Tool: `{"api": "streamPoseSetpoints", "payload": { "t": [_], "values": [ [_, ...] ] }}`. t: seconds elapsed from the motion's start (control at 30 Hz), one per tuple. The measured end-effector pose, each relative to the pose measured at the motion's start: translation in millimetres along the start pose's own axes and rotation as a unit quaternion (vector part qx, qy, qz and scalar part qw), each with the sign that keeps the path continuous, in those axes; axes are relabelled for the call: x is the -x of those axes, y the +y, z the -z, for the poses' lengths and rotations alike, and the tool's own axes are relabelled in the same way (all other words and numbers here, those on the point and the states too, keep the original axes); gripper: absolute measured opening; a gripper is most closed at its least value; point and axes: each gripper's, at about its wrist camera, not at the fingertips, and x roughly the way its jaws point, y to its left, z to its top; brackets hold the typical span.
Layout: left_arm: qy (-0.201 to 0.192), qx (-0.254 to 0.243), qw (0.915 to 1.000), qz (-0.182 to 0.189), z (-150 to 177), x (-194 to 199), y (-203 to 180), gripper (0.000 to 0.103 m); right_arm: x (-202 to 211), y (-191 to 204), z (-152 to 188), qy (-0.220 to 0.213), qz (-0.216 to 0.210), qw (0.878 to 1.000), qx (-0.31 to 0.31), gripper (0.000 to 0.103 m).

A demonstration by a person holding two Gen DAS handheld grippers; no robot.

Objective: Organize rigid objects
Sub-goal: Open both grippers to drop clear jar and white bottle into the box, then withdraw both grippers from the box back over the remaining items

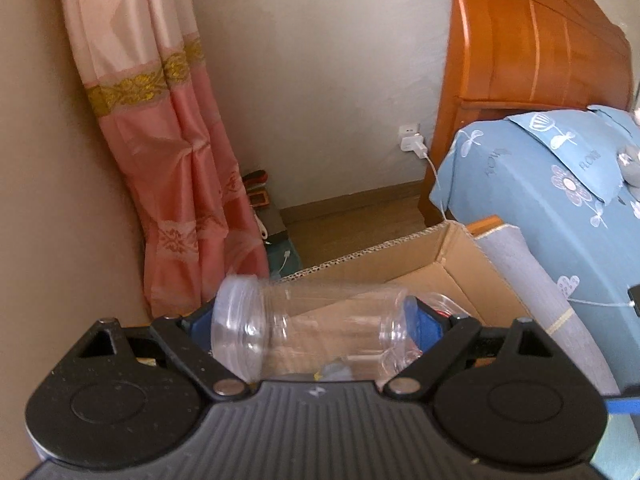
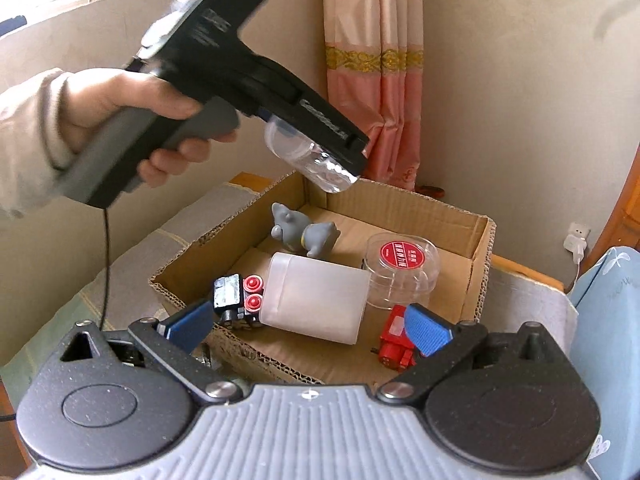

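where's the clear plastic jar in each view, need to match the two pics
Left wrist view: the clear plastic jar with a screw lid lies crosswise low in the centre, between the left gripper jaws, lid to the left.
Right wrist view: the same jar is upper centre, held in the left gripper above the box, base pointing lower right.
Shared landmark: the open brown cardboard box, and the pink curtain with a gold band.

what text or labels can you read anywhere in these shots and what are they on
"FLOWER", partly legible, printed more than once on the blue floral bedcover.
Red round label on the clear round tub: white characters, too small to read.
White lettering on the left gripper body: too blurred to read.
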Motion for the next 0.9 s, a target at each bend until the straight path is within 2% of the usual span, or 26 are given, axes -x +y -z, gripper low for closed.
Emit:
{"api": "streamPoseSetpoints", "payload": {
  "t": [0.23,0.6,0.9],
  "values": [
    [0.012,0.032,0.9994,0.001,9,7,7,0.093,14,-3,7,-0.009,0.002,1.000,-0.014,0.103],
    [-0.005,0.006,0.9999,-0.013,39,61,-7,0.096,37,10,32,-0.005,0.021,0.999,-0.029,0.103],
    [-0.020,-0.003,0.9996,-0.022,78,111,-14,0.098,47,30,55,-0.003,0.020,0.999,-0.038,0.103]
  ]
}}
